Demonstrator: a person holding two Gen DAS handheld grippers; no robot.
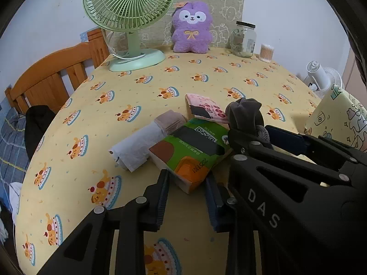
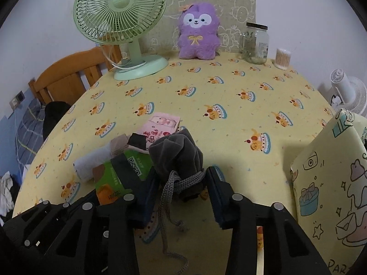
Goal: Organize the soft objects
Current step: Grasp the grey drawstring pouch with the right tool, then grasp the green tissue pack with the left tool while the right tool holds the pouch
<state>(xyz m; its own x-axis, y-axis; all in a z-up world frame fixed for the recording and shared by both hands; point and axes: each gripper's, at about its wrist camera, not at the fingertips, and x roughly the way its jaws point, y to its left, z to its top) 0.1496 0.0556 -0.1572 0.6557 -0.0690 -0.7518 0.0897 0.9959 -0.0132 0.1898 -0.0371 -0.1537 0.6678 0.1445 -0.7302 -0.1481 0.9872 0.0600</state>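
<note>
A green and orange soft pack (image 1: 195, 151) lies on the yellow tablecloth (image 1: 137, 96). Its near end sits between the open fingers of my left gripper (image 1: 187, 197). A white roll (image 1: 137, 146), a beige folded cloth (image 1: 170, 120) and a pink packet (image 1: 206, 107) lie around it. My right gripper (image 2: 181, 192) is shut on a grey drawstring pouch (image 2: 176, 155), whose cord (image 2: 167, 206) hangs down. The pouch also shows in the left wrist view (image 1: 245, 114), beside the right gripper's body. The green pack (image 2: 123, 171) lies left of the pouch.
A green desk fan (image 1: 128, 18), a purple plush toy (image 1: 191, 27), a glass jar (image 1: 244, 39) and a cotton swab box (image 1: 266, 52) stand at the back. A cartoon-printed bag (image 2: 332, 183) stands at the right. A wooden headboard (image 1: 45, 78) is at the left.
</note>
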